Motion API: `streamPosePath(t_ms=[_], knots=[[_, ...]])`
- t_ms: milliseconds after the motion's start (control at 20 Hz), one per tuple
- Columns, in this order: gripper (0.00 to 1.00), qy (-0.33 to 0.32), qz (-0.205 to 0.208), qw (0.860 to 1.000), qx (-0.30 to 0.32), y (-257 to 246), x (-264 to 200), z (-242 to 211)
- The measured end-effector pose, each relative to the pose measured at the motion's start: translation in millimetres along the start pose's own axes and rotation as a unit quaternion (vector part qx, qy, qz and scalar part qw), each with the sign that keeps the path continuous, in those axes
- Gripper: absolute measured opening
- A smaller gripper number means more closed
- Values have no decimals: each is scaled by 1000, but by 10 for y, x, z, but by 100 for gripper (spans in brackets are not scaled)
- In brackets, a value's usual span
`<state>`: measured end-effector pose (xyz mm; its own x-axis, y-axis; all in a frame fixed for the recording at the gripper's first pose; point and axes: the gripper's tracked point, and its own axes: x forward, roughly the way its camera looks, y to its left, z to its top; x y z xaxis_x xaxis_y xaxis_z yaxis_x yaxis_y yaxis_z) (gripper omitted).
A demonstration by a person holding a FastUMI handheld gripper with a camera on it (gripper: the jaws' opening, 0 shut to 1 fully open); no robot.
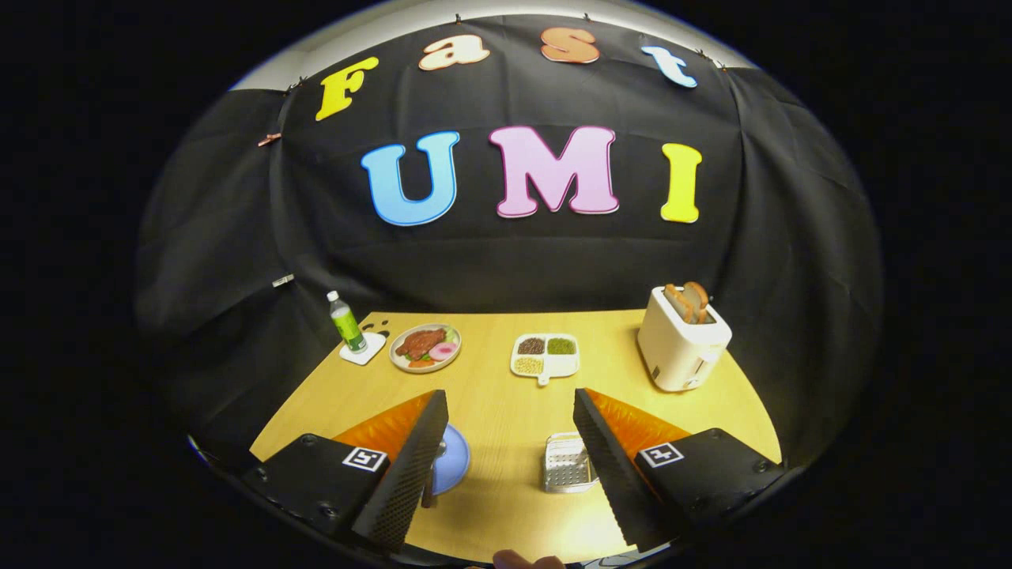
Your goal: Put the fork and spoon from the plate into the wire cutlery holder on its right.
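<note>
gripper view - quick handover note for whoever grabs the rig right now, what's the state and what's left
Tongs: open, holding nothing, raised over the near edge of the table.
Blue plate: near edge, partly hidden behind the left finger. One utensil handle shows at the plate; I cannot tell whether it is the fork or the spoon, and the other is hidden.
Wire cutlery holder: right of the plate, just inside the right finger; looks empty.
Done: nothing visibly moved yet.
Left: grasp each utensil from the plate and put it in the holder.
</note>
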<state>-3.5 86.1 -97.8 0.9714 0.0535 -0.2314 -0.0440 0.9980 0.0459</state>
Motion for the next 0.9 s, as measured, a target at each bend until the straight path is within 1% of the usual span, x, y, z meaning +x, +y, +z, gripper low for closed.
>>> streamPosePath(t_ms=[200,300,450,600,750,900], knots=[[99,62,32,997,-20,337,262,-410],[99,101,52,993,-32,532,382,-645],[100,140,69,985,-70,753,588,-988],[100,184,88,974,-97,981,775,-1406],[100,246,102,959,-98,1132,901,-1877],[100,283,101,948,-102,1175,1038,-2163]])
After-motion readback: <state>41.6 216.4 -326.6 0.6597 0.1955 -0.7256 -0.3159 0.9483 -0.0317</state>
